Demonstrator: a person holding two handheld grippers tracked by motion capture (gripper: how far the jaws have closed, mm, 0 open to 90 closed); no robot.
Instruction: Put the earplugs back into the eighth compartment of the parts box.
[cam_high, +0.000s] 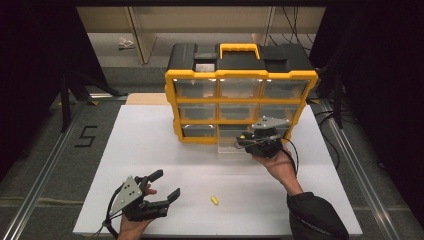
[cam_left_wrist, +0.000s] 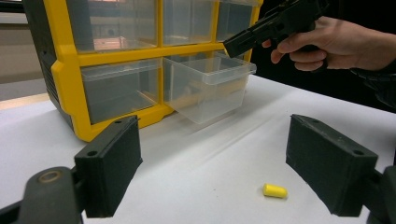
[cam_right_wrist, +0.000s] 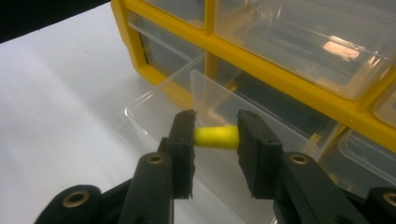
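Counter (cam_high: 150, 150): flat white board, matte, smooth.

Organiser cabinet (cam_high: 240, 102): yellow plastic frame, black top w/ yellow carry handle, 3 x 3 grid of clear plastic drawers. Contents hard to read through glare; a pale patch in one upper drawer in right gripper view, not identifiable.

Open drawer (cam_left_wrist: 208, 86): clear, rectangular, thin-walled w/ lipped rim, pulled out of bottom row, centre column, still resting in its slot at rear.

Right hand-held gripper (cam_right_wrist: 215, 137): black jaws w/ flat, dull, finely textured pads, closed to a narrow gap on a yellow earplug (cam_right_wrist: 215, 137). Plug is a short foam-like cylinder, matte, held crosswise by its ends, directly above the open drawer. In high view this gripper (cam_high: 260, 140) sits at the drawer front, grey triangular plate on top; plug not discernible there.

Left hand-held gripper (cam_high: 162, 187): near front-left of counter, jaws spread wide, nothing between them. Hand partly cut off at frame bottom.

Second yellow earplug (cam_high: 214, 201): bullet-shaped, one end rounded, lying loose on counter, to the right of the left gripper, well apart from cabinet. In left gripper view it lies betw. the spread pads, nearer the right one, touching neither.
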